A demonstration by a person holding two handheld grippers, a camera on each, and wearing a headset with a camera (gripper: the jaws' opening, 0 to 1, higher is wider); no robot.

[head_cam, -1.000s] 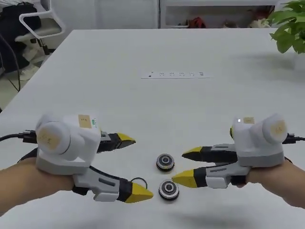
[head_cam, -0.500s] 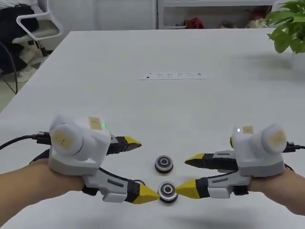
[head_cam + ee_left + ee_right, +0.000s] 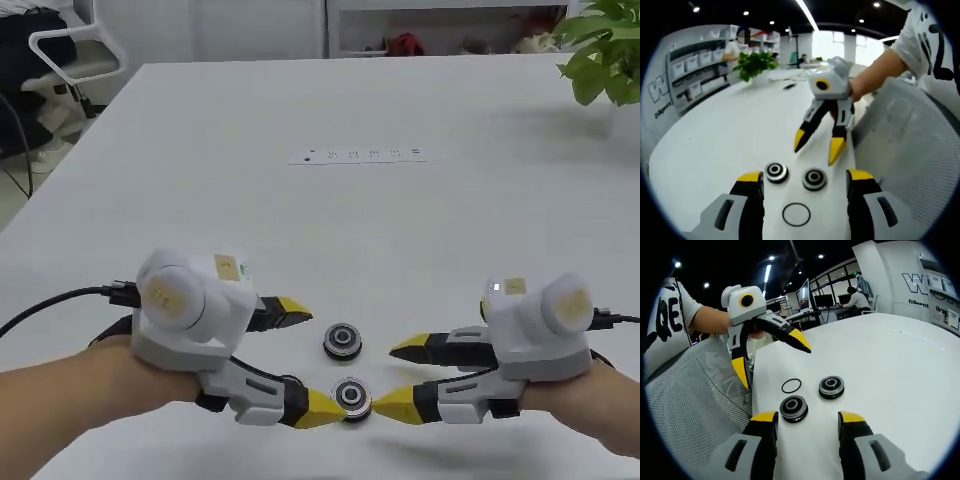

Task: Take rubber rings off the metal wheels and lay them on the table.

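Observation:
Two small metal wheels with dark rims lie on the white table (image 3: 420,230): a far wheel (image 3: 343,341) and a near wheel (image 3: 352,397). My left gripper (image 3: 318,362) is open, its lower jaw tip right beside the near wheel. My right gripper (image 3: 388,377) faces it, open, lower tip just right of that wheel. A loose black rubber ring (image 3: 796,214) lies flat between my left jaws, short of the wheels (image 3: 814,179) (image 3: 776,172). From the right gripper view, one wheel (image 3: 794,408) sits by my left jaw tip, the other (image 3: 831,387) and the ring (image 3: 791,385) beyond.
A white power strip (image 3: 357,155) lies mid-table, farther back. A green plant (image 3: 605,50) stands at the far right corner. An office chair (image 3: 70,55) is off the table's far left. The table's near edge runs close under both hands.
Both grippers have closed in on the near wheel from either side; my left moved right and forward, and the lower jaw tips now flank the wheel. The wheels have not moved.

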